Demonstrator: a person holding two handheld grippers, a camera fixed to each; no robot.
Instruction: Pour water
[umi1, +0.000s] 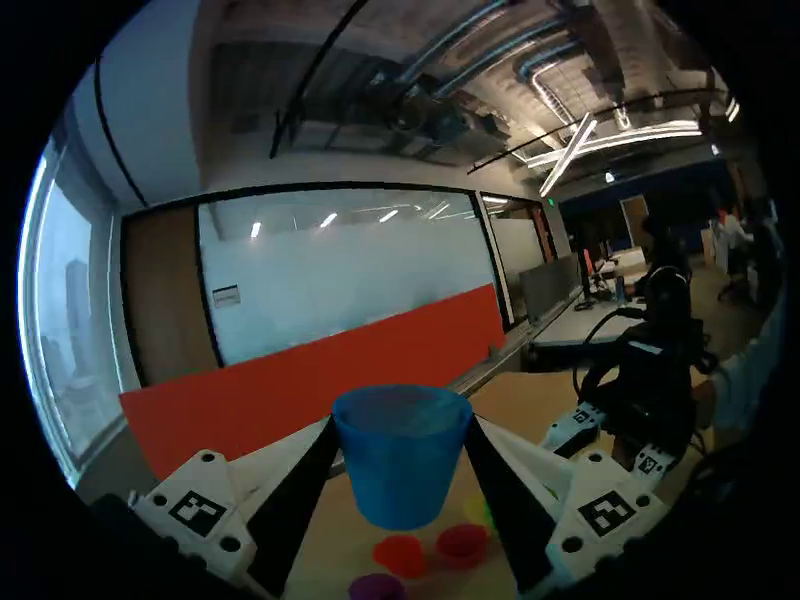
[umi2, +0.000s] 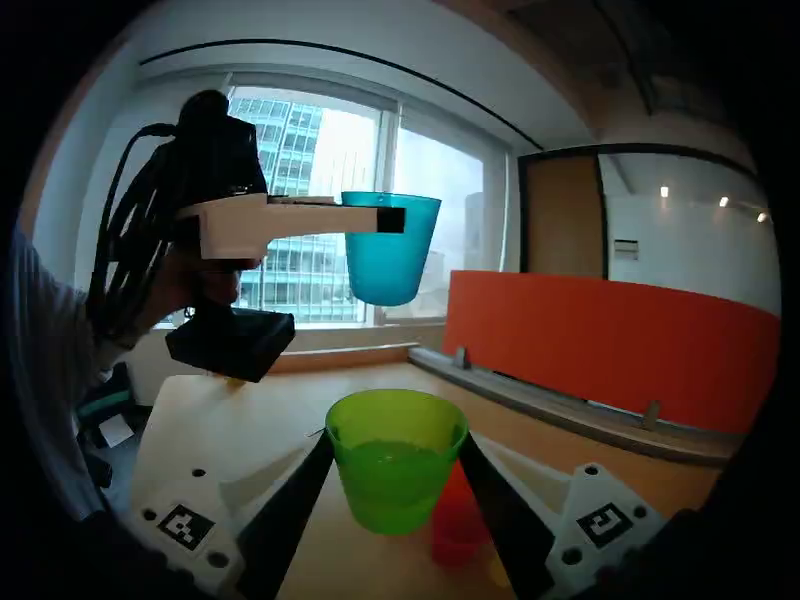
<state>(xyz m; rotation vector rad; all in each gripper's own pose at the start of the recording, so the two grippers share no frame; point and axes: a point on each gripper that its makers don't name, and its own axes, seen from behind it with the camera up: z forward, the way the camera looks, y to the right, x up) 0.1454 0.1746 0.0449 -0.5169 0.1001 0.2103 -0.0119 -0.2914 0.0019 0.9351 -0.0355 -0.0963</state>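
Note:
My left gripper (umi1: 400, 432) is shut on a blue plastic cup (umi1: 400, 480), gripping it by the sides just under the rim. In the right gripper view the left gripper (umi2: 386, 220) holds that blue cup (umi2: 392, 265) upright, high in the air, with a hand (umi2: 200, 280) around its handle. My right gripper (umi2: 395, 450) is shut on a green translucent cup (umi2: 395, 495) with liquid in its lower half. The green cup sits lower than the blue one, over the table. The right gripper (umi1: 612, 445) also shows to the right of the blue cup.
A light wooden table (umi2: 230, 420) lies below. On it stand small red cups (umi1: 400, 553) (umi1: 462, 543), a purple one (umi1: 378, 587) and a yellowish one (umi1: 480, 512). An orange partition (umi2: 620, 340) runs along the table's far edge, with windows (umi2: 300, 200) behind.

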